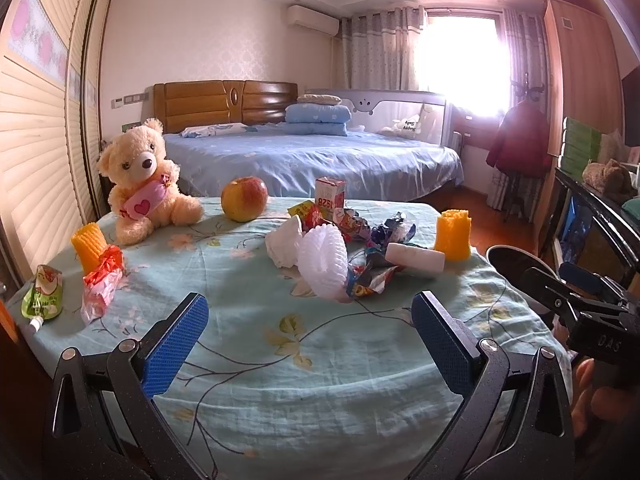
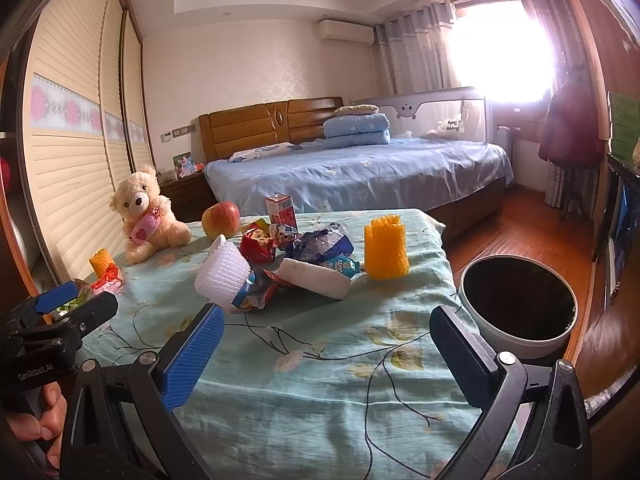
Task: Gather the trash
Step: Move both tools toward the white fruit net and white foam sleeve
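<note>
Table [image 1: 320, 380]: covered w/ flowered cloth, trash heap in middle-far part.
Bin [image 2: 516, 308]: white, dark inside, just beside table's right edge.
Foam net [image 1: 322, 256]: white, front of heap; prob. very light, squashy, so pinch across its body.
Wrappers [image 1: 366, 280]: crinkled foil, light, slippery; take a bunched fold.
Left gripper [image 1: 310, 344]: fingers wide apart, holds nothing.
Right gripper [image 2: 326, 354]: fingers wide apart too, empty, near heap.

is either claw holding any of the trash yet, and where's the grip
Nothing is held. The left claw and right claw both stand wide open over the bare tablecloth, short of the wrapper pile.
</note>
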Demonstrator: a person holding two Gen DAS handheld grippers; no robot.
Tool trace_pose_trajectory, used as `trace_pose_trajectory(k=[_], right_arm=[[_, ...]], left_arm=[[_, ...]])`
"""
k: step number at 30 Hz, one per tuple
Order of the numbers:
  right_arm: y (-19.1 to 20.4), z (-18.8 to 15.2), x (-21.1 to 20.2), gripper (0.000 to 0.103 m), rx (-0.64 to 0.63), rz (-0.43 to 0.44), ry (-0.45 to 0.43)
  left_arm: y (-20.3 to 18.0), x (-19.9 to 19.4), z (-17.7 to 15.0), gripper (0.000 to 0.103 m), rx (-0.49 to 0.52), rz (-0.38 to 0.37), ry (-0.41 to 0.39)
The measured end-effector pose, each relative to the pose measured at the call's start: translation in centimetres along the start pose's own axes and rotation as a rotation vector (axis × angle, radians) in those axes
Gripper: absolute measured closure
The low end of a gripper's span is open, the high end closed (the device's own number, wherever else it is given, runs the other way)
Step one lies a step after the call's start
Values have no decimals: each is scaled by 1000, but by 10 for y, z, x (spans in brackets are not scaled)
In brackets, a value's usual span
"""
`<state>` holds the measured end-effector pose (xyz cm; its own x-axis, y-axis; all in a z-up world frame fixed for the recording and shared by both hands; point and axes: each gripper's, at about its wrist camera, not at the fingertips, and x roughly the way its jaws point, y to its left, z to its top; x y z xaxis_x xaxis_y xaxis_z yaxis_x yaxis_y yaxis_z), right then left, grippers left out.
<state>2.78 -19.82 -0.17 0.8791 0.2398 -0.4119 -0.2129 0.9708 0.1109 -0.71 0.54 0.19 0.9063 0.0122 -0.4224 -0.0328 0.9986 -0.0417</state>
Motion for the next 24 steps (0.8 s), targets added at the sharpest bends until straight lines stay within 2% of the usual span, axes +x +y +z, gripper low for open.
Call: trace_pose_trajectory(k=[4, 11, 15, 17, 18, 24], right_arm=[[2, 0, 7, 0, 8, 10, 13], [-8, 4, 19, 0, 0, 24, 98], [-9, 5, 28, 0, -8, 42, 59], [-10, 6, 35, 0, -2, 53, 70], [-10, 6, 36, 0, 47, 83, 61], [-14, 8, 60, 1, 70, 118, 105]], left_arm=[[0, 6, -1, 0, -3, 0, 14], [1, 22, 1, 0, -2, 11, 51], [4, 34, 1, 0, -12, 11, 76], [7, 41, 1, 0, -21, 10, 93], [8, 45, 1, 0, -24, 10, 101], [11, 68, 2, 0, -33, 13, 137]])
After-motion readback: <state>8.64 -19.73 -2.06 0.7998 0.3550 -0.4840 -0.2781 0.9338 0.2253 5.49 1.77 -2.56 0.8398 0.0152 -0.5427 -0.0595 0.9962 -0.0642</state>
